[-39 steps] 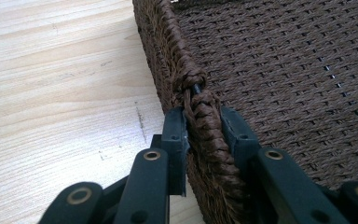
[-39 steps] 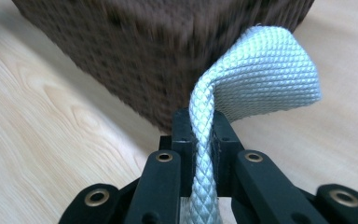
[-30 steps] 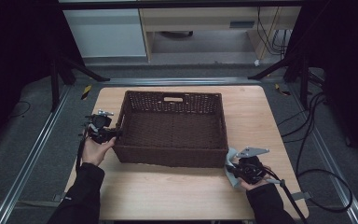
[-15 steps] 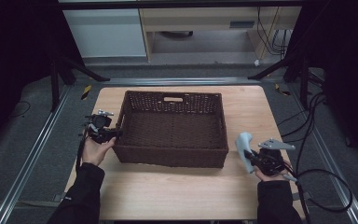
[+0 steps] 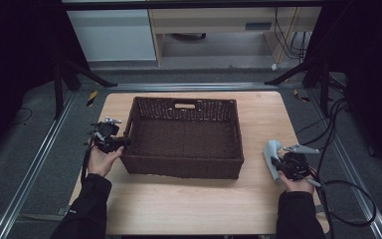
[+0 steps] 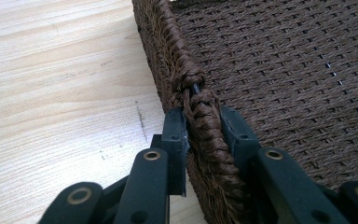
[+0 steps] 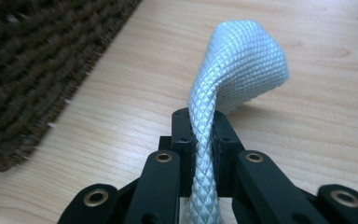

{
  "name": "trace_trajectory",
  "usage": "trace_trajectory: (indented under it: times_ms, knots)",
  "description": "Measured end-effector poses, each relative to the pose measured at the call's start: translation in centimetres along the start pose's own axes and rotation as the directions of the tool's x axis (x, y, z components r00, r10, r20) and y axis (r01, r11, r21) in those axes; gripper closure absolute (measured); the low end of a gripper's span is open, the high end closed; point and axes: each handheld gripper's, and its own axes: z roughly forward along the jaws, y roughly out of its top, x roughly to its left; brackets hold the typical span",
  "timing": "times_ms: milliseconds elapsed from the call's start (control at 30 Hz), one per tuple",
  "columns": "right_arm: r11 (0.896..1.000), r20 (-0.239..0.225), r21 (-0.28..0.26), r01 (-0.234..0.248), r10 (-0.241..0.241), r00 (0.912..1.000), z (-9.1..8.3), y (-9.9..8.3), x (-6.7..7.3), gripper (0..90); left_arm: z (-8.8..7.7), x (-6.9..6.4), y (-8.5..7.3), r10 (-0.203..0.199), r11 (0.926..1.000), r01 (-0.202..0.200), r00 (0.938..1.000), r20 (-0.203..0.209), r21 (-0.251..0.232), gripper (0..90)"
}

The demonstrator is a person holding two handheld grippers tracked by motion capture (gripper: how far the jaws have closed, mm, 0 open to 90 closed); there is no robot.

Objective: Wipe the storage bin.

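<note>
basket (image 6: 270,70) cut off by top and right edges in left gripper view; rim partly hidden between jaws. lower end of pale woven strap (image 7: 228,84) lost behind right gripper (image 7: 204,135).

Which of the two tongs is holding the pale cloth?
The right tongs, out on the bare wood, pinch the pale cloth. The left tongs clamp the brown basket's rim instead.
</note>
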Motion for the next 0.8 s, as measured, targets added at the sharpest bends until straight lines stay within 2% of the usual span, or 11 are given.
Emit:
trace_trajectory:
  times_ms: [167, 300, 467, 533, 667, 800]
  knots:
    - [1.0, 0.0, 0.028, -0.007, 0.007, 1.0, 0.4, -0.3, -0.3, 80.5, 0.0, 0.0, 0.0, -0.001, 1.0, 0.001, 1.0, 0.002, 0.0, 73.1]
    - [1.0, 0.01, 0.027, 0.0, -0.001, 1.0, 0.5, -0.3, -0.3, 73.0, 0.0, 0.0, 0.0, -0.002, 1.0, 0.002, 1.0, 0.004, 0.001, 73.1]
    - [1.0, 0.012, -0.015, -0.025, 0.026, 0.9996, -0.1, 0.0, -0.4, 64.3, 0.0, 0.0, 0.0, 0.0, 1.0, 0.0, 1.0, 0.004, 0.001, 73.0]
    - [0.999, 0.019, -0.034, -0.02, 0.021, 0.9996, -0.4, 0.3, -0.4, 60.5, 0.0, 0.0, 0.0, 0.0, 1.0, 0.0, 1.0, 0.004, 0.001, 73.0]
    - [0.996, 0.02, -0.082, -0.019, 0.021, 0.9996, -1.0, 1.5, -0.3, 57.0, 0.0, 0.0, 0.0, -0.001, 1.0, 0.001, 1.0, 0.005, 0.002, 73.0]
    - [0.993, -0.003, -0.118, -0.02, 0.02, 0.9998, -1.9, 3.0, 0.3, 55.0, 0.0, 0.1, 0.0, 0.0, 1.0, 0.0, 1.0, 0.007, 0.003, 72.9]
